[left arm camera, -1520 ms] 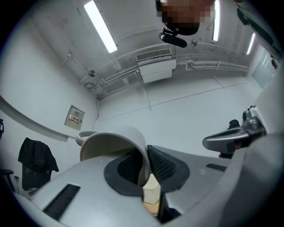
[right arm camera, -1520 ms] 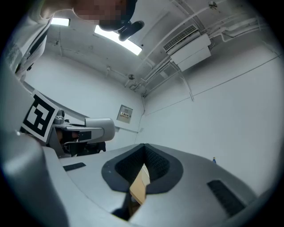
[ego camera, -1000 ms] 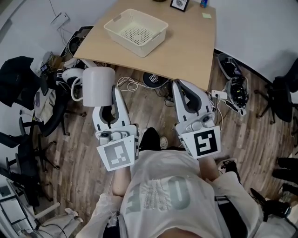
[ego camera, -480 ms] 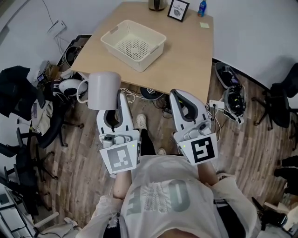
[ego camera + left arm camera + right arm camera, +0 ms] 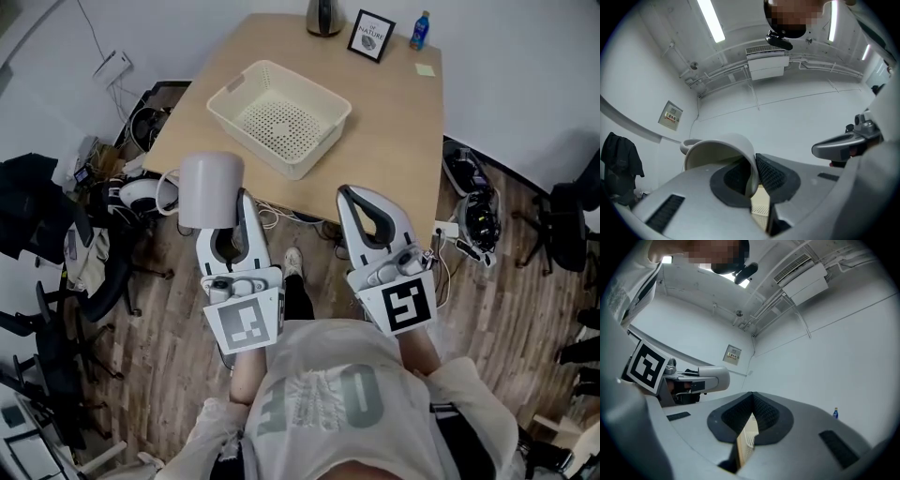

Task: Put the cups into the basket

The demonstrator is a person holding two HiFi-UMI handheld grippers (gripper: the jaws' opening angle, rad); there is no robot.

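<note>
Pinching the wall of a pale grey ceramic cup (image 5: 210, 190) with the left gripper (image 5: 236, 208). Seen from the left gripper view: 1 pad inside the cup's mouth, 1 outside, jaws narrowed hard onto the rim, mouth turned back toward the camera. Held in the air short of the bench, above the wood-plank floor (image 5: 159, 319), with the loop handle (image 5: 167, 192) sticking out at 9 o'clock.

Nothing gripped by the right gripper (image 5: 364, 199), level with the left at its 3 o'clock. Jaws pressed together there, pad against pad in the right gripper view, with only a thin slit below the pads showing a sliver of perforated basket wall and bench edge.

At 12 to 1 o'clock from the cup and well apart from it, a cream perforated plastic basket (image 5: 307, 161), rectangular with slotted handles. Sits slightly askew on the light wooden bench (image 5: 394, 112), toward its 9 o'clock side.

Along the bench's far edge at 12 o'clock:
- a dark metal jug (image 5: 323, 16);
- just beside it at 3 o'clock, a black-framed picture (image 5: 371, 36) standing upright;
- further on, a small blue bottle (image 5: 421, 31);
- a yellow sticky note (image 5: 425, 68) lying flat at the bottle's 6 o'clock.

At 9 o'clock on the floor, black office chairs (image 5: 37, 187) and tangled cables under the bench's near edge.
</note>
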